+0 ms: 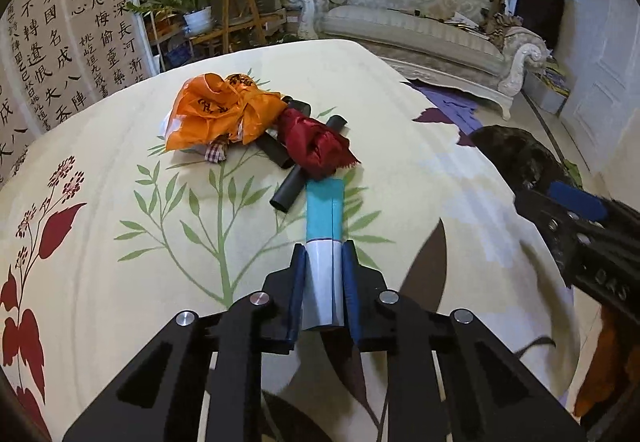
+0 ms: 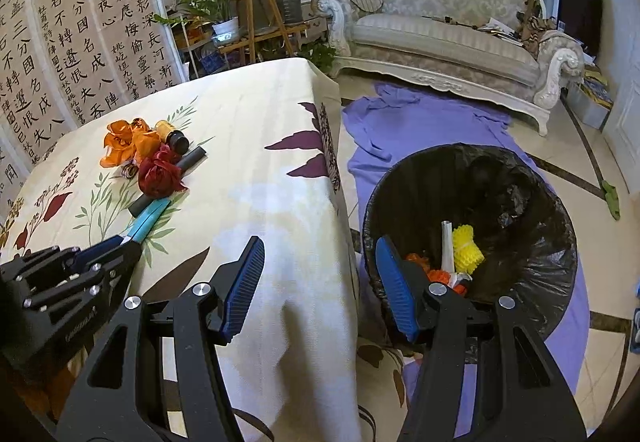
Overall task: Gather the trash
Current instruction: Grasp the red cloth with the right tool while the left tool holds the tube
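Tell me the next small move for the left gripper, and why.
Probably lift the teal-and-white tube off the tablecloth and carry it right toward the black-lined bin. The left gripper is shut on the tube's white end, while the right gripper hangs open and empty by the bin.

bin (image 2: 540, 242) mouth open | table edge (image 2: 340, 178) beside, seemingly touching

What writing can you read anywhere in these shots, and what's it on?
"功盖三分國名成八陣" on the calligraphy screen.
"江流石不轉遺恨失吞" on the same screen.
"屏風燭影深長河" on the same screen.
"青天夜夜心" there too.
Orange bag: black print, too crumpled to read.
Blue and white tube in the left gripper: no text visible.
Right gripper body: lettering too blurred.
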Tool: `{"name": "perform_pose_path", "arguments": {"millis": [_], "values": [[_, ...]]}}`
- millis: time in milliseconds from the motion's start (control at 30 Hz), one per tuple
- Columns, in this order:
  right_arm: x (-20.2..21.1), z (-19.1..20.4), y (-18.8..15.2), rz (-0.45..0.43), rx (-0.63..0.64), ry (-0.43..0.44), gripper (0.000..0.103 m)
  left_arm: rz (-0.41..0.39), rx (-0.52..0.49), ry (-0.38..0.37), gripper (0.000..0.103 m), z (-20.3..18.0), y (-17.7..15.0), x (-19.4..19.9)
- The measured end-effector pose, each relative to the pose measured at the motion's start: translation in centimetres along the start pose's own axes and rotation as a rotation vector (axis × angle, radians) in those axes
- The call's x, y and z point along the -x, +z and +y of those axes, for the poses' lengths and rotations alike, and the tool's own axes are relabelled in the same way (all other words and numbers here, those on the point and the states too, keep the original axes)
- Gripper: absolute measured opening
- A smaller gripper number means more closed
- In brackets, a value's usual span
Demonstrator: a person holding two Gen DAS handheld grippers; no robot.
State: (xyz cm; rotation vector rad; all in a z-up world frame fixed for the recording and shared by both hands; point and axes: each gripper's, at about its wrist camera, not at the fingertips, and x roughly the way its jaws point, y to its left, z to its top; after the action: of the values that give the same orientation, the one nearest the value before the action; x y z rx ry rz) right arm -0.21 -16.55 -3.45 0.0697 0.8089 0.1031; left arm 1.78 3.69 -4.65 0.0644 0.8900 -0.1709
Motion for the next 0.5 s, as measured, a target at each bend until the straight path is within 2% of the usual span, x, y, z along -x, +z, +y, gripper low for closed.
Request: {"name": "perform_pose_path", "arguments": {"millis": [267, 500], "values": [[-0.2, 1.3, 0.3, 0.006, 0.031, 0.010, 0.057, 0.007, 0.058, -0.006, 0.016, 1.7, -1.3, 1.3], [-0.7, 3.2, 0.5, 0.014, 0.069, 0.033, 0.057, 0.008, 0.142, 0.042, 0.015, 4.8, -2.8, 2.6]]}}
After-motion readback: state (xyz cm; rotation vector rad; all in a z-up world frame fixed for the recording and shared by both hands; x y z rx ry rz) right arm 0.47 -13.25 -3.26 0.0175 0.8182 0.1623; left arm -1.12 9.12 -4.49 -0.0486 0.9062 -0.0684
